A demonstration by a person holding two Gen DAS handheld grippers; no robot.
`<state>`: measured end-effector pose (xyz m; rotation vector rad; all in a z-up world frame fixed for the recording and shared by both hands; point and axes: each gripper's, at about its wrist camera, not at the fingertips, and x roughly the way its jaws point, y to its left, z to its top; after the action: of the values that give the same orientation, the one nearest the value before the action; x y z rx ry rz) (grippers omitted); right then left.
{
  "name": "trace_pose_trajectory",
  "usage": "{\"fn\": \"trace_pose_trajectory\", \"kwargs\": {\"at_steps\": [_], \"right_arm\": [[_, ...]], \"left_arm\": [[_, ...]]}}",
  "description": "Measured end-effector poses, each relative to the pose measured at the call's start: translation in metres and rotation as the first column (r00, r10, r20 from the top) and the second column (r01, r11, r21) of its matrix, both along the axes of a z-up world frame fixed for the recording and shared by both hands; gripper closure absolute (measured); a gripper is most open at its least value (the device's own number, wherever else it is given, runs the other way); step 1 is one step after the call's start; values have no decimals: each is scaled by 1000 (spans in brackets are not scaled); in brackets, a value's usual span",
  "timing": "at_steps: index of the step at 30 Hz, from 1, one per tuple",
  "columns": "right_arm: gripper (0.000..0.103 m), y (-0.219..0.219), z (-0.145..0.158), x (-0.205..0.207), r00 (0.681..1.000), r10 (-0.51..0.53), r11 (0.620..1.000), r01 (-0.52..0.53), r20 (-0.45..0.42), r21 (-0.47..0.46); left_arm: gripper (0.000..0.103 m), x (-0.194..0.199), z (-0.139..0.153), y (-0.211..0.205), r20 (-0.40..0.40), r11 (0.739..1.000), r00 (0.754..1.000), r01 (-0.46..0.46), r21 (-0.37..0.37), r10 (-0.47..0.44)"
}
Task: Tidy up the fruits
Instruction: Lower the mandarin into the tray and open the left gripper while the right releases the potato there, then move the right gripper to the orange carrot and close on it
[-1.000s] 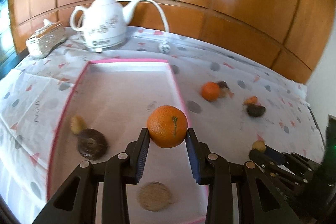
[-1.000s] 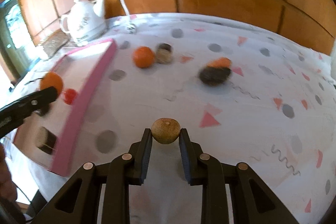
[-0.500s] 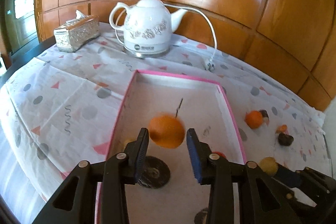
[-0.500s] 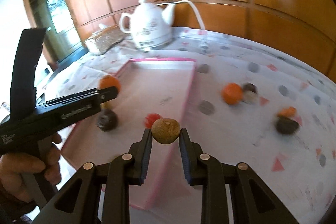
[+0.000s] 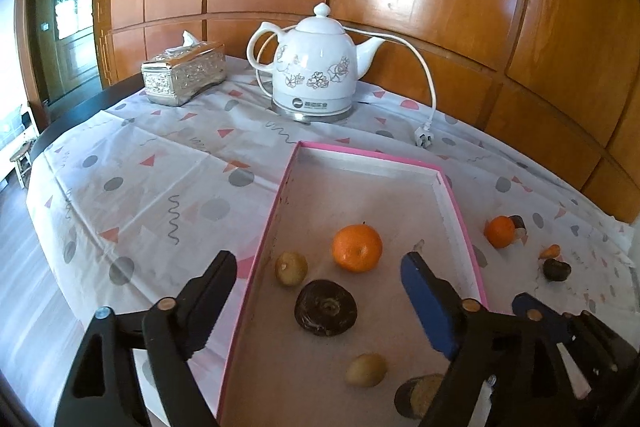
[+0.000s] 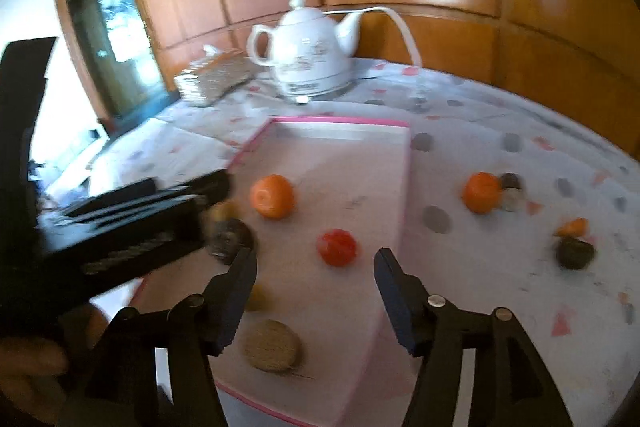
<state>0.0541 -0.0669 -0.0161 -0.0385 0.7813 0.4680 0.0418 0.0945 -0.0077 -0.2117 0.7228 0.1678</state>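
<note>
Wood panelling backs a patterned tablecloth (image 5: 168,163) bearing a pink-rimmed tray (image 5: 280,203). Both the left gripper (image 5: 316,275) and right gripper (image 6: 316,263) are opening, nothing between their jaws. An orange (image 5: 357,247) lies in the tray among other fruits; another orange (image 5: 499,231) sits outside on the cloth.

The kettle (image 5: 314,75) carries a small logo, its lettering too small to read.
</note>
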Motion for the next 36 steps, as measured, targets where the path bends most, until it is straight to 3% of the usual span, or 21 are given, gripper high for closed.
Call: {"fn": "trace_pose_trajectory", "kwargs": {"at_steps": [10, 17, 36], "right_arm": [[41, -58, -9, 4, 988, -142, 987, 146, -55, 64], [41, -94, -20, 3, 970, -229, 971, 234, -79, 50], [43, -175, -51, 3, 889, -427, 899, 437, -165, 29]], "left_arm": [[13, -7, -4, -20, -17, 999, 999, 50, 1, -50], [13, -10, -6, -33, -24, 996, 996, 83, 15, -83], [13, -8, -9, -70, -38, 974, 974, 225, 17, -224]]}}
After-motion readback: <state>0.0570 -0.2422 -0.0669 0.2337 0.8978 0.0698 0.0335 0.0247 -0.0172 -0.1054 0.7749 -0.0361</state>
